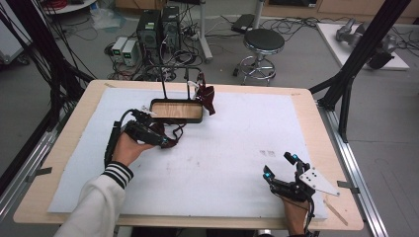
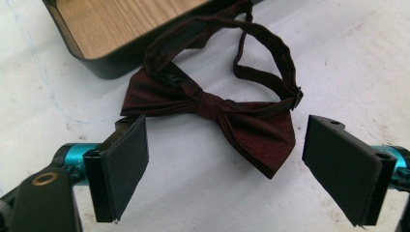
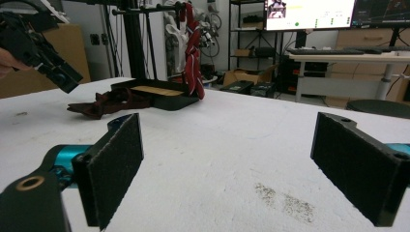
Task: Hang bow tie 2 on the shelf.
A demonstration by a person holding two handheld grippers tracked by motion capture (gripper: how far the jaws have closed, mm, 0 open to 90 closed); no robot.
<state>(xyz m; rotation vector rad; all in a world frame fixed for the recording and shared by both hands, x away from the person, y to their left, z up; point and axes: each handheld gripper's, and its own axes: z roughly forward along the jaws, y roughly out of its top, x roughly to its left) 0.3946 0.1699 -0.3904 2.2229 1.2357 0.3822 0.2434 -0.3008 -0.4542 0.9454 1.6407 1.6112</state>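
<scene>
1 unlabelled maroon bow tie point(image 2: 217, 113) beside stand point(image 2: 104, 36).

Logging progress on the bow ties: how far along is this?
Done: one tie already hangs from the rack. In hand: the left hand-held gripper hovers open over the dark red bow tie, which lies on the mat beside the rack's base, not gripped. Left: grasp it and hang it. The right hand-held gripper waits open.
</scene>
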